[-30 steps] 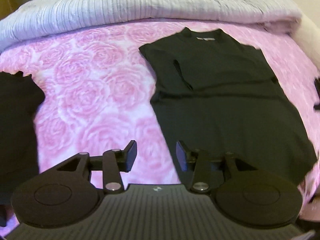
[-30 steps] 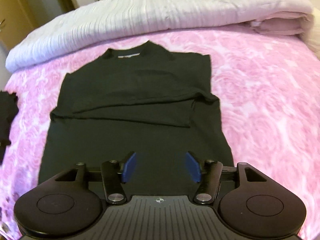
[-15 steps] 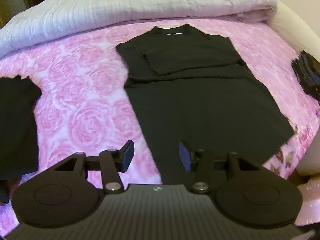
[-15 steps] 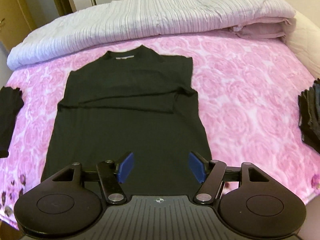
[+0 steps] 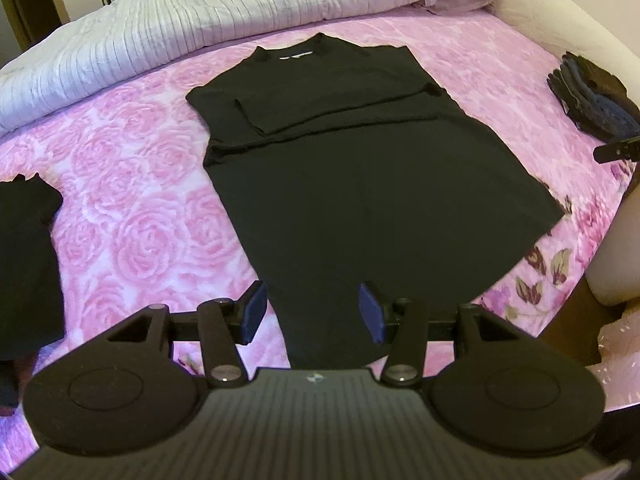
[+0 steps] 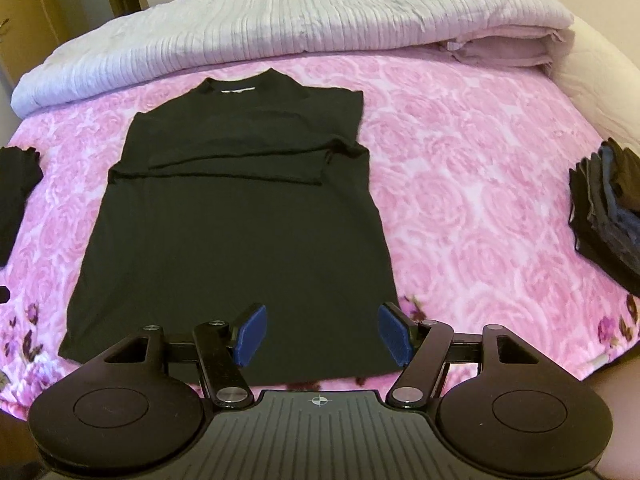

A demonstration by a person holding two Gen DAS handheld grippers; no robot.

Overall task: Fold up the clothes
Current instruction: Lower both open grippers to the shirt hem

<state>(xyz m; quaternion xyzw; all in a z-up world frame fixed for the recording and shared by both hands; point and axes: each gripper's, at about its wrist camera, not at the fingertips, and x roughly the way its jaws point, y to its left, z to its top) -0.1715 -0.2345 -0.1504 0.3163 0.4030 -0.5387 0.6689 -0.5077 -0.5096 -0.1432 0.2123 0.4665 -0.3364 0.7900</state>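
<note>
With my left gripper (image 5: 310, 312) and right gripper (image 6: 320, 334) both spread wide and empty over the hem of the black shirt (image 6: 236, 208) — lying flat on the pink bedspread (image 6: 460, 184), sleeves folded in — I risk pinching bedspread along with hem, or grabbing unevenly and skewing the fold.

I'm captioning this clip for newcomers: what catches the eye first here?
A black shirt lies flat mid-bed on the pink rose sheet, sleeves folded across its chest. Both tools, left and right, hover open at its near hem. A folded dark stack sits at the right edge.
</note>
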